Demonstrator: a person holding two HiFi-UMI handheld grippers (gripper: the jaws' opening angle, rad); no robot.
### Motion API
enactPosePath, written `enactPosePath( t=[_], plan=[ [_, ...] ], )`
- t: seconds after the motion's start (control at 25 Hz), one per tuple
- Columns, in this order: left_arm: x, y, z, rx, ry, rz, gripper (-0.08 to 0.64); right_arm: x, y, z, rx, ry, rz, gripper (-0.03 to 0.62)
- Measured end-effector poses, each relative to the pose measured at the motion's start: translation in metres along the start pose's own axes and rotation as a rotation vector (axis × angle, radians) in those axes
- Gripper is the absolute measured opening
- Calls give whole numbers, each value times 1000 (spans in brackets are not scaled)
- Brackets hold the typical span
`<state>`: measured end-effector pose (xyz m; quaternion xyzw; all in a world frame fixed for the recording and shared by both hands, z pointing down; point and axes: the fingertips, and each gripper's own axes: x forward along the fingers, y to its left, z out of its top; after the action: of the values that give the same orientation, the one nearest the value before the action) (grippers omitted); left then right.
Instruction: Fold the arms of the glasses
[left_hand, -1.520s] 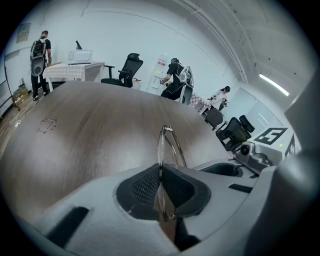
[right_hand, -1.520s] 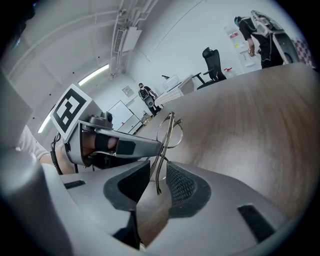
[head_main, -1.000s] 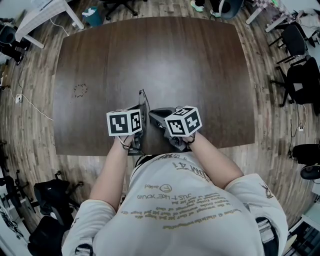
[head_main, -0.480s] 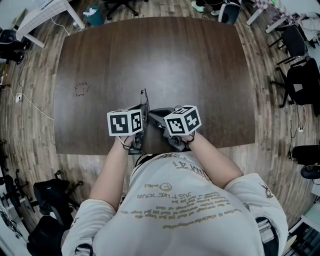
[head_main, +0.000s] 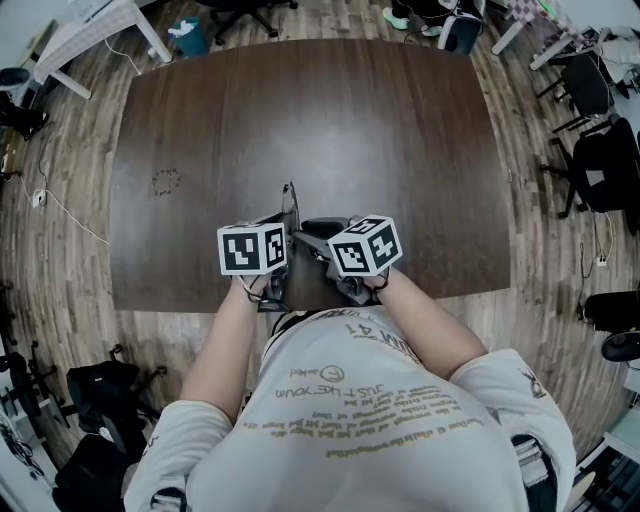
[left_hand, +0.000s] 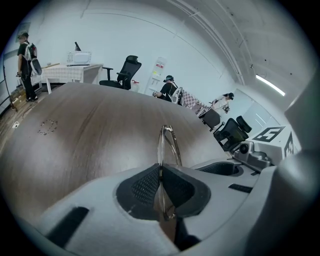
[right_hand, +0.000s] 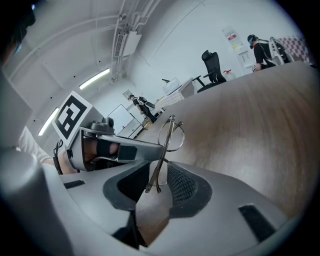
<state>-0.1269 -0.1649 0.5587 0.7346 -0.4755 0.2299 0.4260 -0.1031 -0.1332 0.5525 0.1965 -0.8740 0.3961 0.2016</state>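
In the head view, almost nothing differs from 1 second ago. The left gripper (head_main: 280, 228) and right gripper (head_main: 318, 232) stay close together at the near edge of the table (head_main: 330, 120), and the glasses (head_main: 290, 200) stand thin and upright between them. I judge that the fold is prepared but not yet made. Both forearms reach forward from the body, nearly parallel.

In the left gripper view, the 2 jaws are pressed together on the edge of the glasses frame (left_hand: 167, 145) and hold it on edge above the table. The right gripper shows at the right side.

In the right gripper view, the jaws stand a little apart. The tips of the 2 arms (right_hand: 154, 181) hang in the gap near the right pad, and nothing is pinched. This gripper seems ready to push the arms toward the lenses.
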Motion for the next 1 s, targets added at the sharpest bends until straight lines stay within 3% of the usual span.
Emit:
enactPosePath(
  t=[0.12, 0.24, 0.4, 0.6, 0.8, 1.0],
  plan=[
    [0, 3, 1, 27, -2, 15, 31, -7, -4, 8, -2, -42, -47, 110],
    [0, 5, 1, 77, -9, 39, 31, -22, -12, 19, -8, -108, -122, 36],
    [3, 7, 3, 173, -16, 91, 31, -41, -21, 29, -25, -167, -190, 15],
    [8, 8, 5, 370, -22, 183, 31, -57, -18, 36, -47, -224, -229, 14],
    [16, 12, 8, 513, -23, 265, 31, -74, -20, 44, -26, -268, -283, 14],
    [28, 15, 17, 797, -50, 414, 31, -97, -27, 48, 7, -326, -323, 14]
  ],
)
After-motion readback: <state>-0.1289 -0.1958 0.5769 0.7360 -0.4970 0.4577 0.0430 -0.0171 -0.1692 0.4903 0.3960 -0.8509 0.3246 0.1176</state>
